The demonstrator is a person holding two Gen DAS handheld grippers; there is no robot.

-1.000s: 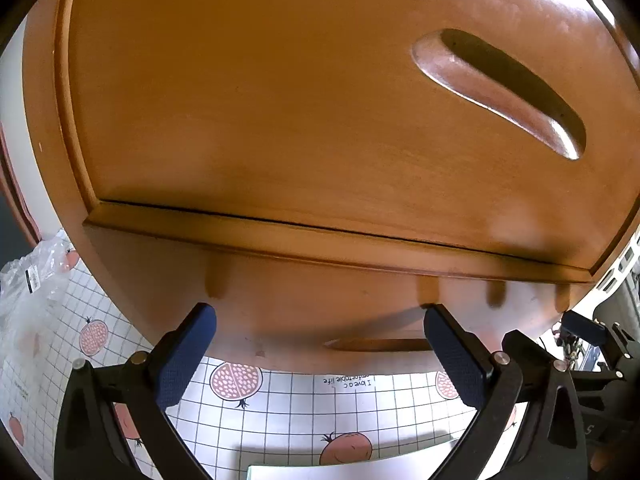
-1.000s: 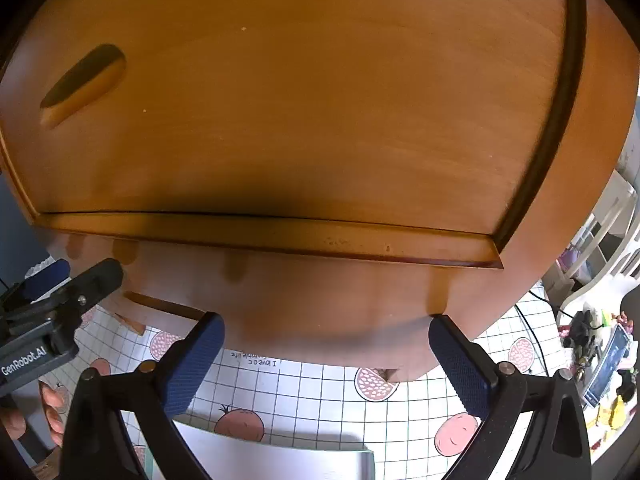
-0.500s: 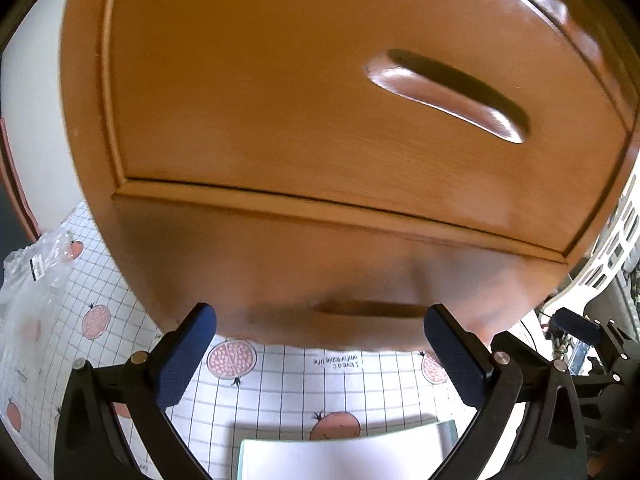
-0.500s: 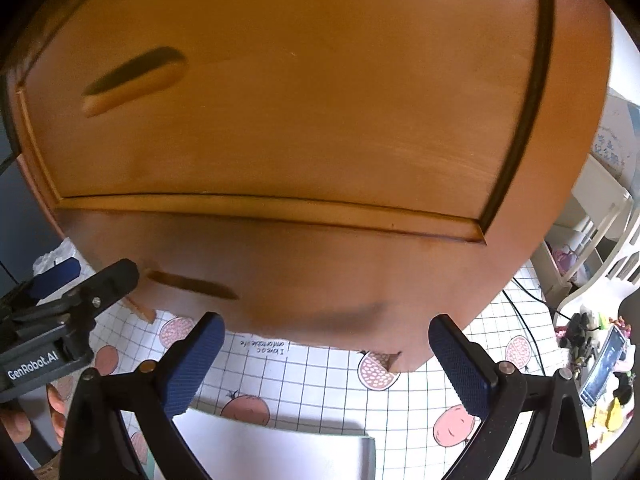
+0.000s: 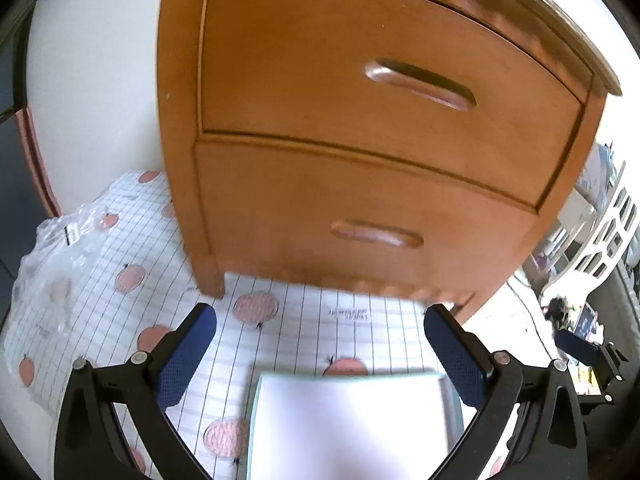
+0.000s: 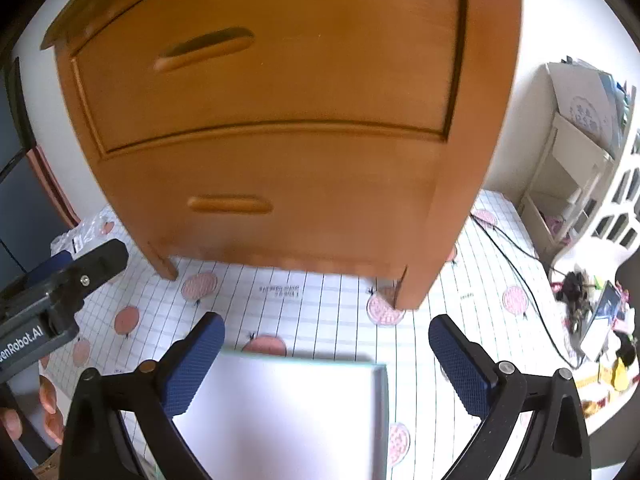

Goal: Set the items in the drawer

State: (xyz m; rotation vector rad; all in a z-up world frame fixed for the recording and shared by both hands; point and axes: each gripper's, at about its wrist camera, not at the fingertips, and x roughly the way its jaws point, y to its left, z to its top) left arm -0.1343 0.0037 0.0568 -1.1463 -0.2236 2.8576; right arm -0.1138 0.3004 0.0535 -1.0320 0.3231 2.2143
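We judge the flat white book [image 5: 352, 424] stiff and light (edges suit gripping); left gripper [image 5: 320, 354] and right gripper [image 6: 326, 362] gape wide, empty; both drawers [image 5: 384, 92] sit closed.

Both wrist cameras look forward and slightly down, from near the floor, at the wooden cabinet [image 5: 360, 152] [image 6: 280, 120]. The left view sees it from its left side, the right view from its right. Both share the two drawer fronts, the patterned mat [image 5: 120, 300] [image 6: 320, 304] and the white book [image 5: 352, 424] [image 6: 288, 412] at bottom centre.
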